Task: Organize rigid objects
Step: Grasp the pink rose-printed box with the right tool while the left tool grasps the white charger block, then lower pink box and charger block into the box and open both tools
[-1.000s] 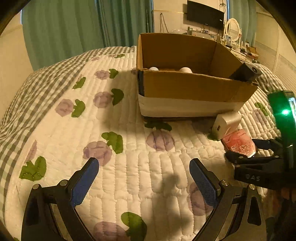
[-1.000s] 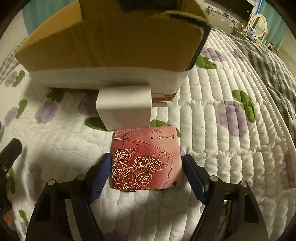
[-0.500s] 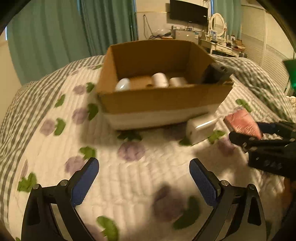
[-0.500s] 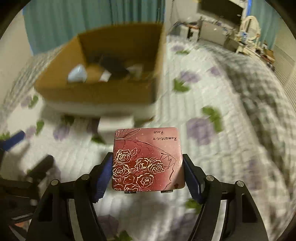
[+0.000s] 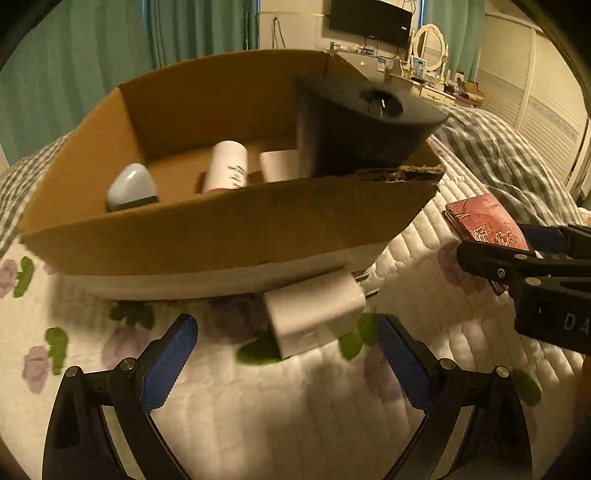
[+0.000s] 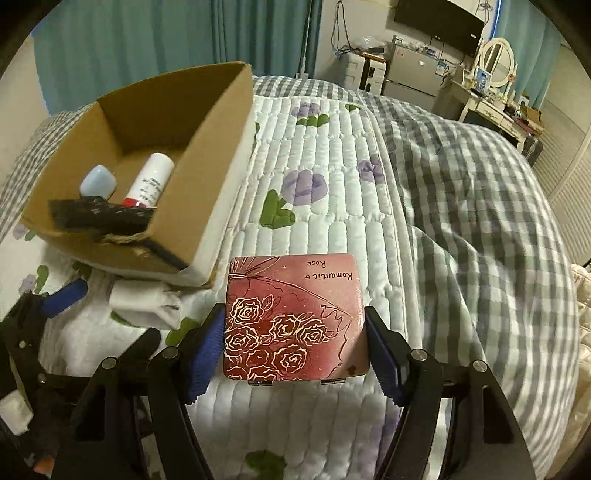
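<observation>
Several items, among them a white tube (image 5: 225,166) and a pale blue case (image 5: 131,184), are already lodged in the cardboard box (image 5: 221,236) on the bed (image 6: 332,155). The rose-printed tin (image 6: 295,321) is clamped in the right gripper (image 6: 295,350), raised at the box's 4 o'clock. The white charger (image 5: 314,314), at the box's 6 o'clock, is faced by the left gripper (image 5: 288,354), jaws apart. Both are judged left to box.

A home bedroom: a bed (image 6: 480,206) under a flowered quilt (image 6: 317,155) and checked blanket, teal curtains (image 6: 147,48) at 11 o'clock, a wall television (image 6: 439,18) and dressing-table mirror (image 6: 498,66) at 1 o'clock.
</observation>
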